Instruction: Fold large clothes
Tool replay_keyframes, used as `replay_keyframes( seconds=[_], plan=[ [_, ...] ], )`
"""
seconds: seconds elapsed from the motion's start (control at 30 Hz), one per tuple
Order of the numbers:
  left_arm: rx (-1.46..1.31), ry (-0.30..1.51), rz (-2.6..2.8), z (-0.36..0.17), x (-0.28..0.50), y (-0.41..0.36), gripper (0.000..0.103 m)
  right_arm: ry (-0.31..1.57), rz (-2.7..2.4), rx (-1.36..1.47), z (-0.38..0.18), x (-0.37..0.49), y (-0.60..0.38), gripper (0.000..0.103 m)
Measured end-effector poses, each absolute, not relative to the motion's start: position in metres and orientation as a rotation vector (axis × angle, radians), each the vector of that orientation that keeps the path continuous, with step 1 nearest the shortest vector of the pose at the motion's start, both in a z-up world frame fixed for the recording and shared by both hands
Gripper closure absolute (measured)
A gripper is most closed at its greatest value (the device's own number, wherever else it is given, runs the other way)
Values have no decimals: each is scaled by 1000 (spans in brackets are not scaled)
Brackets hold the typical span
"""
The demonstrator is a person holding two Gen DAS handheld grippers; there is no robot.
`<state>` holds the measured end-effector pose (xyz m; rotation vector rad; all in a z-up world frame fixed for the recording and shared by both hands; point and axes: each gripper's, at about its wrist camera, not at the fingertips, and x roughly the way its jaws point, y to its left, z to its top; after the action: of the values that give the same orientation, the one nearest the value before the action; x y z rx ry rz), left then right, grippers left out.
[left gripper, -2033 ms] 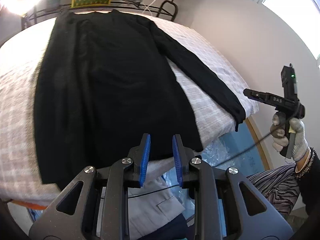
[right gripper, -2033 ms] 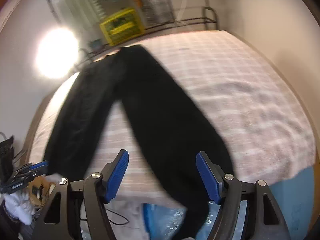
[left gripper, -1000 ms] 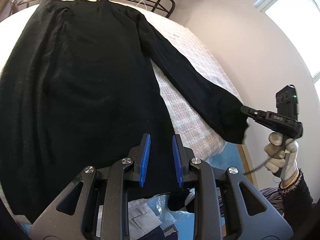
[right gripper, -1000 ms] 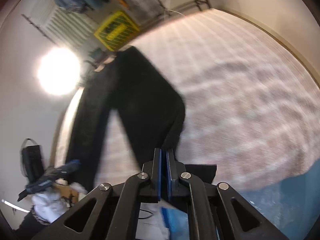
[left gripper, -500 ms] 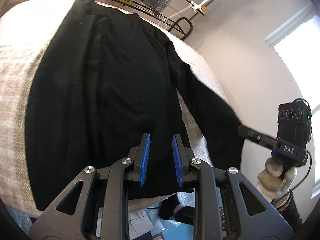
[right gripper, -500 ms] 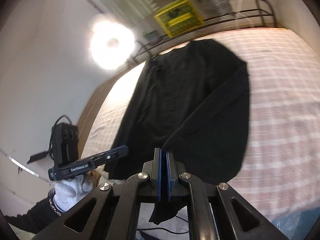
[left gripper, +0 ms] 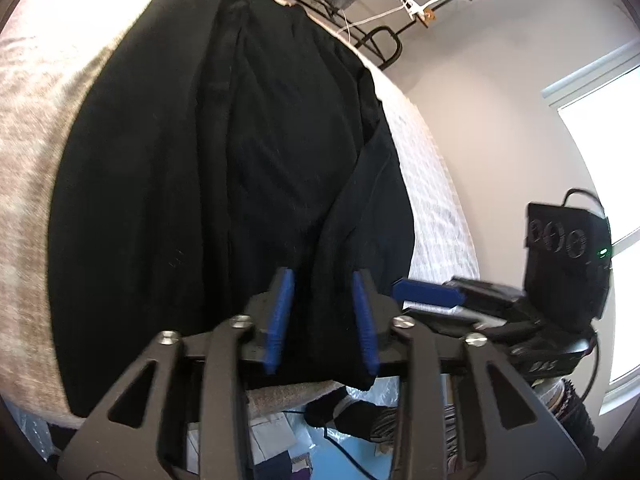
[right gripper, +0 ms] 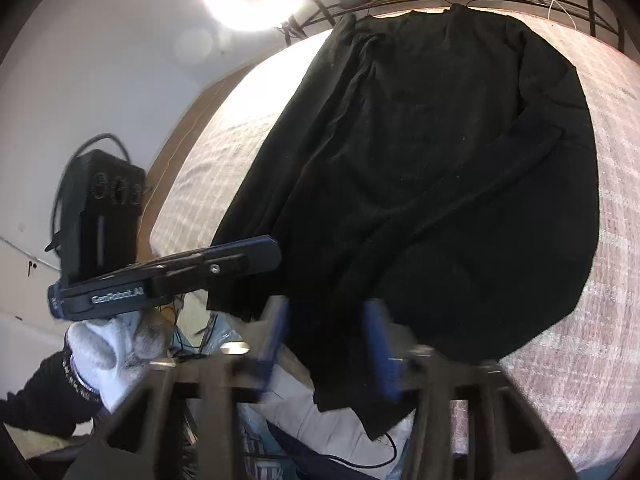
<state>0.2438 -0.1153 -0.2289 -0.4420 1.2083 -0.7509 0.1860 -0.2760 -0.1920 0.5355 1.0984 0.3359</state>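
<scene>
Both pairs of fingers stand parted, gripping nothing: I see my left gripper [left gripper: 322,320] and right gripper [right gripper: 326,340] side by side over the near hem of the black garment [right gripper: 440,168]. It lies flat on the checked bed [right gripper: 592,320], right sleeve folded across. My gloved left hand [right gripper: 106,346] holds its handle low.

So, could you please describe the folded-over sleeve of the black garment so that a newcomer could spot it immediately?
Start at the bed with the pale checked cover, where a large black long-sleeved garment lies spread flat. On its right side, the right sleeve crosses diagonally over the body, cuff hanging past the near bed edge. It is the only raised, slanting band on the otherwise smooth black cloth.
</scene>
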Motion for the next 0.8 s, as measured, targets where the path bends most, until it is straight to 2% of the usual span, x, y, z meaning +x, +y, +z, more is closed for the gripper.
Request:
replay_keyframes(
  seconds=[0.37, 0.43, 0.47, 0.5, 0.53, 0.57, 0.73, 0.8],
  plan=[
    [-268, 1221, -752, -245, 245, -161, 67, 983, 83, 572, -168, 194, -385, 54],
    [-251, 1228, -780, -248, 244, -169, 67, 953, 14, 560, -164, 202, -410, 50],
    [-238, 1224, -791, -249, 244, -173, 72, 945, -5, 564, -163, 206, -420, 50],
    [-223, 1212, -798, -248, 243, -175, 87, 935, -28, 575, -164, 212, -433, 50],
    [-204, 1204, -809, -247, 245, -181, 97, 931, -43, 585, -166, 218, -443, 50],
    [-172, 1203, -826, -247, 244, -187, 100, 930, -56, 594, -168, 224, -450, 50],
    [-169, 1171, -870, -237, 236, -193, 102, 932, -110, 660, -188, 267, -482, 48],
    [-181, 1151, -896, -230, 234, -194, 102, 930, -120, 689, -194, 276, -492, 41]
  ],
)
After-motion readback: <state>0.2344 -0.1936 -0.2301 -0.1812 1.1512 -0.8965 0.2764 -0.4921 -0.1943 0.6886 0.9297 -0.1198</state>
